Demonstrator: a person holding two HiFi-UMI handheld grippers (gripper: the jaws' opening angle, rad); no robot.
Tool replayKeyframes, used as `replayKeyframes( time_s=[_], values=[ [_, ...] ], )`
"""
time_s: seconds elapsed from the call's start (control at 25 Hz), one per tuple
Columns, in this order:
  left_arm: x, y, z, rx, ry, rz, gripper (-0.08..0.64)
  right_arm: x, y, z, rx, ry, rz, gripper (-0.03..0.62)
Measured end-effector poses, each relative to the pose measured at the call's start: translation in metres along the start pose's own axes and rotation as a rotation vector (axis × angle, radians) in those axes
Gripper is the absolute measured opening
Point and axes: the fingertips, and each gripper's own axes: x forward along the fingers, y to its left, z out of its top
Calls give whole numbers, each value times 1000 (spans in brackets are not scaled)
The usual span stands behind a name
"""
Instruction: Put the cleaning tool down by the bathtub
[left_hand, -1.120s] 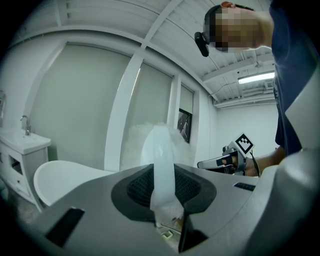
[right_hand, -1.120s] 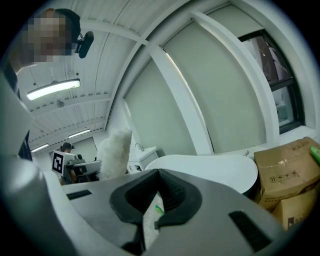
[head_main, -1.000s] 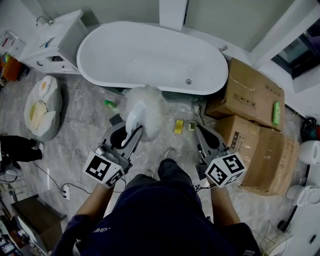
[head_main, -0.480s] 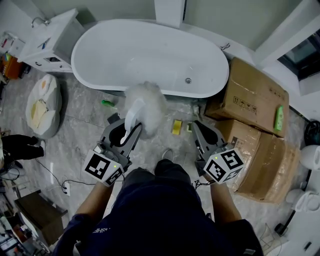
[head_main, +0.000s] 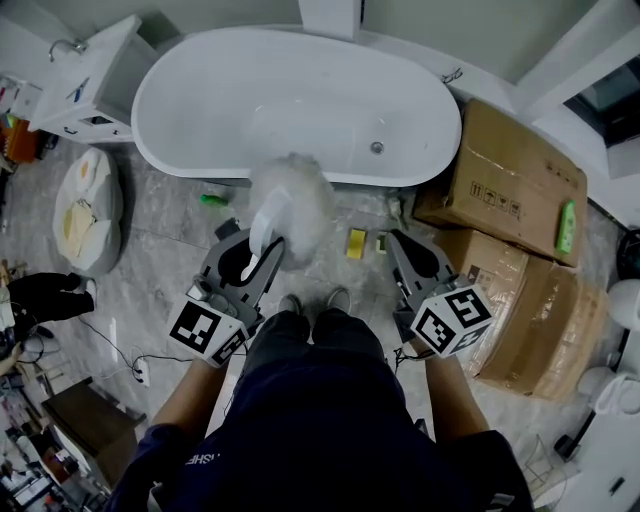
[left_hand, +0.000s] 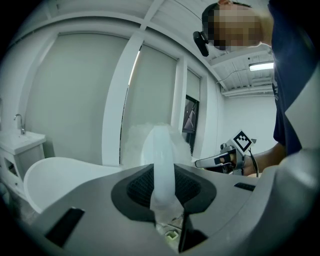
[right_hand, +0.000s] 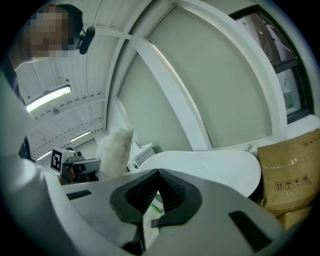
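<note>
Gripping the cleaning tool (head_main: 295, 197) by its smooth translucent plastic handle, held left claw (head_main: 260, 250) partly open and clamped on it. Positioned fluffy white head above grey marbled floor (head_main: 160, 230), just beside glossy oval bathtub (head_main: 300, 95). Found right claw (head_main: 398, 248) closed and empty. Observed brown cardboard boxes (head_main: 510, 185) at right.
</note>
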Motion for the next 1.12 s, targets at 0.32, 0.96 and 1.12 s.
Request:
replayKeyframes(
  time_s=[0.32,0.96,1.12],
  values=[
    [19,12,-26,-13,56,-43,107,13,-13,-19,8,27,-45,5],
    [77,49,-109,27,242,-310,107,49,-38,-79,123,7,-287,5],
    [89,58,-139,48,294,-391,107,58,-41,-103,169,-3,-359,5]
  ],
)
